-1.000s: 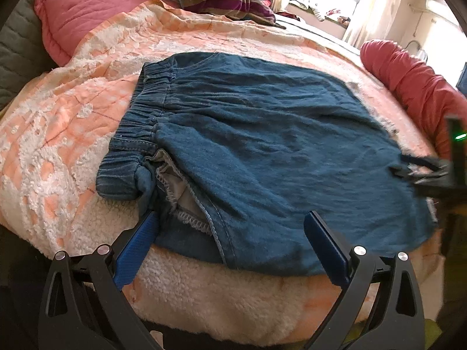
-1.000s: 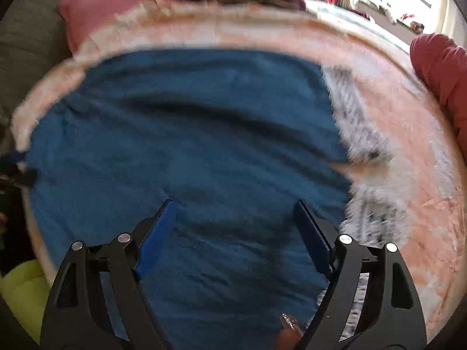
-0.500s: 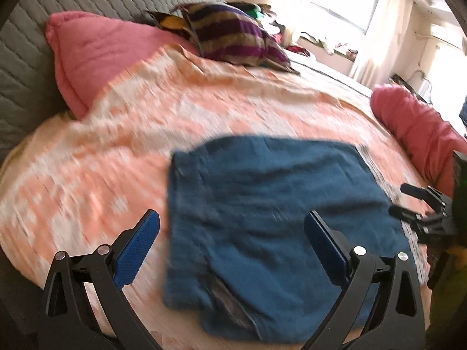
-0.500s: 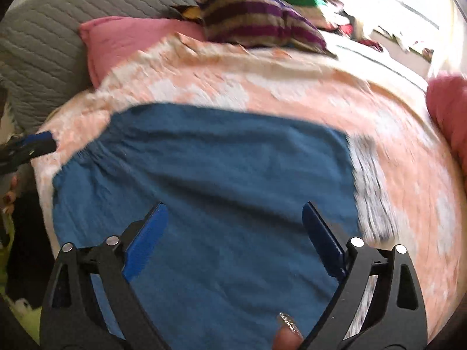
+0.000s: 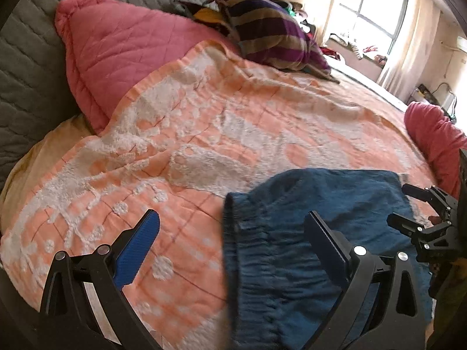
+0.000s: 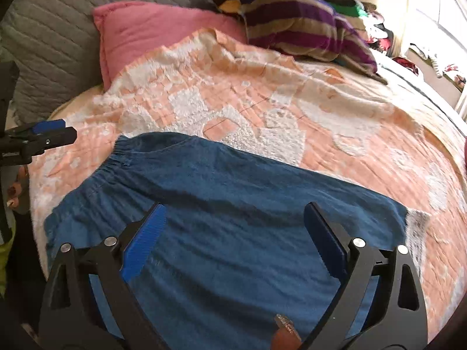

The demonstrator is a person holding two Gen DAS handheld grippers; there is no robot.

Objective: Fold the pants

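The pants (image 6: 233,233), blue denim folded into a flat rectangle, lie on the near part of the bed, on top of the blanket (image 6: 262,102); in the right wrist view they fill the lower half, with the gathered elastic waistband (image 6: 113,160) at about 9 o'clock and a paler frayed edge at about 3 o'clock. In the left wrist view the same pants (image 5: 306,233) sit toward 5 o'clock, waistband facing 9 o'clock. The right gripper (image 6: 235,236) hangs above the denim with its jaws spread wide, having just been opening, and nothing is pinched between them; the cloth lies flat beneath. A fingertip with a glittery nail (image 6: 284,328) shows at 6 o'clock in that view. The left gripper (image 5: 232,246) is also spread wide and empty: its blue pad is over the blanket (image 5: 175,145), its other finger over the waistband edge. Each gripper shows in the other's view, the right one at 3 o'clock, the left one at 9 o'clock. The blanket is peach with fluffy white patterns. Beyond it, toward 11 o'clock, a pink quilted pillow (image 5: 116,49) leans on a grey quilted headboard (image 5: 26,67), and a striped purple and tan cushion (image 5: 271,40) lies at 12 o'clock. A rolled pink cover (image 5: 435,137) lies at 3 o'clock, and a bright window (image 5: 376,8) stands at 1 o'clock.
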